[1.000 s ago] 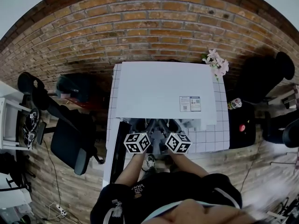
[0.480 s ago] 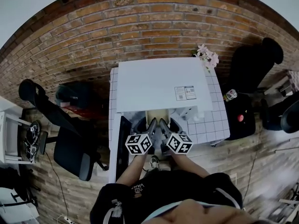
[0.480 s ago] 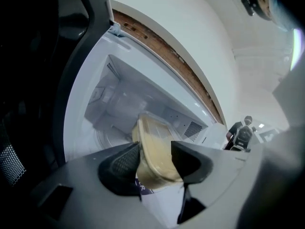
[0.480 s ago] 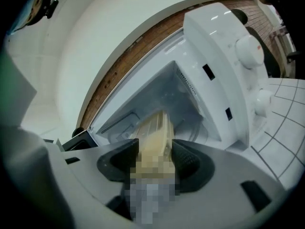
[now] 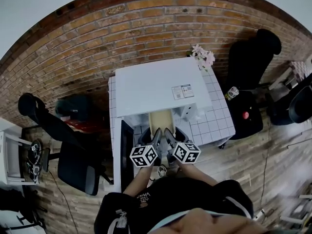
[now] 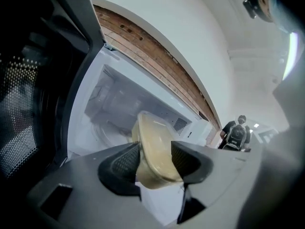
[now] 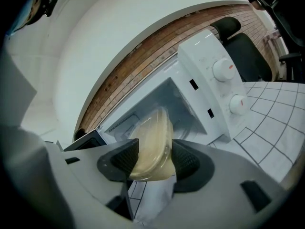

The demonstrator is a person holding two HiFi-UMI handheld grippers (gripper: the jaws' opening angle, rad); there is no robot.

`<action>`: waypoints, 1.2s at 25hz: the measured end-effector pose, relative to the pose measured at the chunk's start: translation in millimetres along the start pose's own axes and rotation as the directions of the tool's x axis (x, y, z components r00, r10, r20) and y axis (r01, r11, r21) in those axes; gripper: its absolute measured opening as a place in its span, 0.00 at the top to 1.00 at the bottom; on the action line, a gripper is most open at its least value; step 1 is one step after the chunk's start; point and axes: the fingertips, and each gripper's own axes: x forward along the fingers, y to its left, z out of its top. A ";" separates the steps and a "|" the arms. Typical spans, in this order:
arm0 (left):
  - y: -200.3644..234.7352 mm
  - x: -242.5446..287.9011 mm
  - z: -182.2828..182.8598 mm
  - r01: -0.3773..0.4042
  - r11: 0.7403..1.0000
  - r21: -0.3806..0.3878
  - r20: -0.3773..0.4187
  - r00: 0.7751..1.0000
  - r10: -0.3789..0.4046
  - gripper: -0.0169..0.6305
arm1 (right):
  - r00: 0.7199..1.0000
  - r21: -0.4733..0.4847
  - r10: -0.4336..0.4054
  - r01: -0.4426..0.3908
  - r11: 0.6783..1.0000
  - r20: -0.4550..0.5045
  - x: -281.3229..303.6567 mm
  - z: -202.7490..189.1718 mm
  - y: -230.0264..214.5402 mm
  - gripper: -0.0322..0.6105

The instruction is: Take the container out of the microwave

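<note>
A clear lidded container (image 5: 160, 120) of beige food is held out in front of the white microwave (image 5: 153, 87), whose dark door (image 5: 126, 152) hangs open to the left. Both grippers are shut on it. My left gripper (image 5: 156, 133) clamps its left end, and in the left gripper view the pads press the container (image 6: 153, 149) on both sides, with the empty cavity (image 6: 112, 104) behind. My right gripper (image 5: 168, 133) clamps the other end, the container (image 7: 152, 142) wedged between its pads just outside the microwave (image 7: 209, 85) opening.
The microwave sits on a white tiled table (image 5: 217, 126) with pink flowers (image 5: 203, 57) at its far corner. Black office chairs (image 5: 73, 160) stand left and right of the table. A person with a backpack (image 6: 236, 135) stands far off.
Both grippers have drawn back toward me together, and the container has come out from under the microwave's top into view. The view has shifted slightly.
</note>
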 end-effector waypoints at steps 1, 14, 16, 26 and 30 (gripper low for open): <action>-2.8 -0.7 -1.3 0.001 1.000 0.003 0.000 1.000 -0.001 0.65 | 1.000 0.000 0.002 -0.002 1.000 0.001 -3.0 0.3 -1.0 0.62; -42.0 -27.3 -20.7 -0.060 0.998 -0.012 0.043 0.997 0.060 0.65 | 0.997 -0.018 0.058 -0.059 0.998 -0.053 -49.2 0.6 -5.4 0.62; -48.7 -31.8 -23.4 -0.070 0.997 -0.014 0.053 0.996 0.071 0.65 | 0.996 -0.025 0.072 -0.074 0.997 -0.061 -56.5 1.2 -5.8 0.62; -74.6 -53.8 -38.3 -0.124 0.992 -0.024 0.101 0.987 0.126 0.65 | 0.985 -0.053 0.140 -0.146 0.988 -0.103 -87.5 -1.1 -7.7 0.62; -82.1 -66.3 -44.9 -0.144 0.989 -0.033 0.112 0.983 0.147 0.65 | 0.979 -0.057 0.163 -0.170 0.984 -0.121 -99.6 -5.6 -5.6 0.62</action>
